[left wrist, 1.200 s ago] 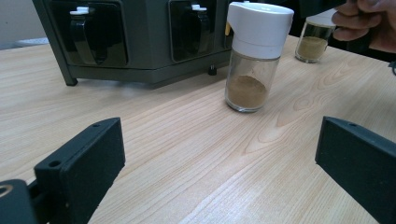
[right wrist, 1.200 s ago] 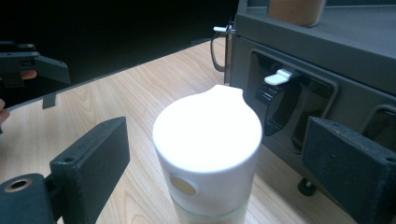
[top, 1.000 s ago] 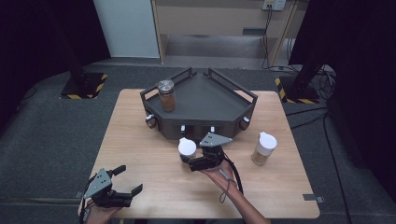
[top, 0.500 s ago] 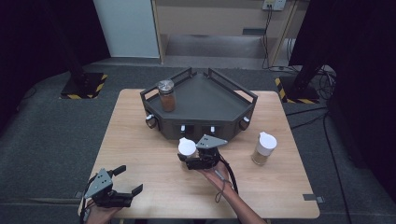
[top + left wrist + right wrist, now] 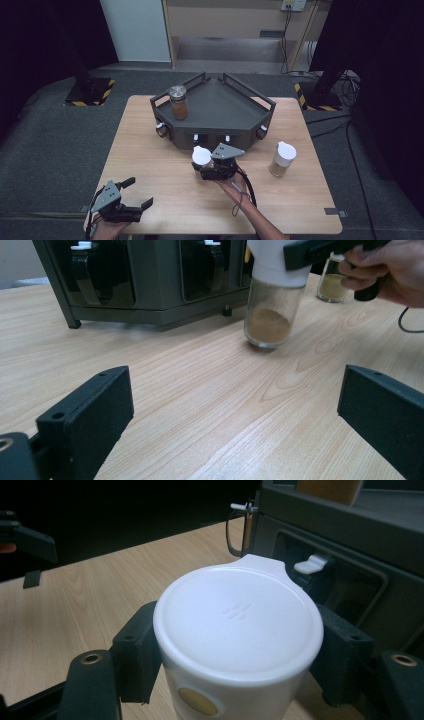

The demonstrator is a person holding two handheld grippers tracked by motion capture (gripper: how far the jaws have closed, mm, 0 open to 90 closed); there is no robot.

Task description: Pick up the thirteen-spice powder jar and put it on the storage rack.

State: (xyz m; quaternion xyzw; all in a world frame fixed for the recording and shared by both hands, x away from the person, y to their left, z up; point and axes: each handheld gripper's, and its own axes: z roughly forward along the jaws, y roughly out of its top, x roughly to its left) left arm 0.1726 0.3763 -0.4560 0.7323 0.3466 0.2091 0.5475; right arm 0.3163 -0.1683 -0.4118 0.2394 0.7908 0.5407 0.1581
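Since earlier the right gripper (image 5: 204,167) edges its clamped white-capped jar (image 5: 201,158) toward the desk's (image 5: 150,150) far edge, where the slick cap could slip, while the left gripper (image 5: 137,194) gapes empty.

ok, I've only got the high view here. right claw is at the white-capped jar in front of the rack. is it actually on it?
Observer: Yes. In the right gripper view both jaws of the right claw press the sides of the white cap.
Operator: Jar lifted or on the table?
Observer: The left gripper view shows the jar with its base on the table; brown powder fills only its lower part.
Operator: Left claw holding anything?
Observer: No. The left claw has its jaws spread wide with bare wood between them.
Operator: Anything on the rack's front?
Observer: The rack has recessed bays there with white-tipped latches.
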